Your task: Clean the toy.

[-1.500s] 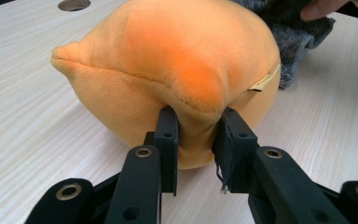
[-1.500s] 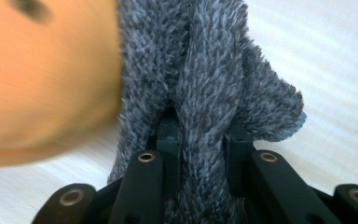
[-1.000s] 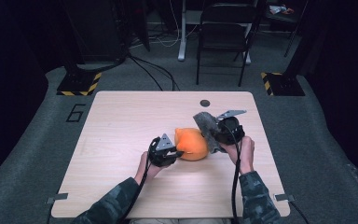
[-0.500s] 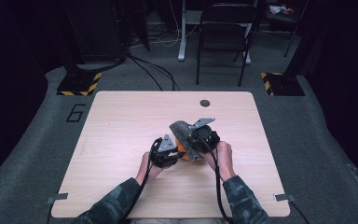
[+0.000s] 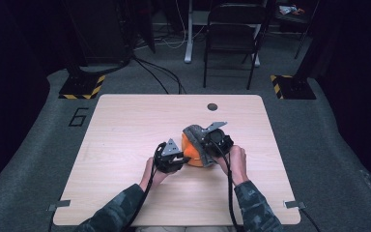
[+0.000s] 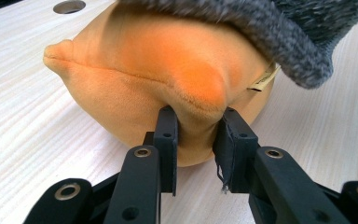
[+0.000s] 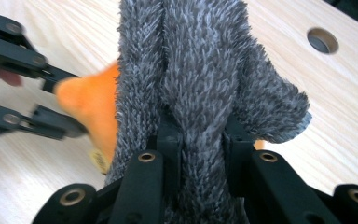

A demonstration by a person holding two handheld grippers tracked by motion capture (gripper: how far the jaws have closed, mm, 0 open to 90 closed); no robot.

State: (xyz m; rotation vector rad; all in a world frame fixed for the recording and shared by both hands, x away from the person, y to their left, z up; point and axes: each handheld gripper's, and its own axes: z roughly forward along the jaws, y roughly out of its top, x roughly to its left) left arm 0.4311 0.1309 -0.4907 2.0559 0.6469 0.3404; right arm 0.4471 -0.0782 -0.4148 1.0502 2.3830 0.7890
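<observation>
Two grippers hold soft things in the middle of the table.

The left gripper lies low and level, its jaws pinching a fold of the orange plush, which sits on the table. The right gripper is above the plush, jaws clamped on a grey furry cloth that lies over the plush's top. A small round hole is farther back. A chair stands past the table.

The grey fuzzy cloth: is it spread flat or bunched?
Bunched: the grey fuzzy cloth hangs in folds from the right claw, draped over the orange plush toy.
</observation>
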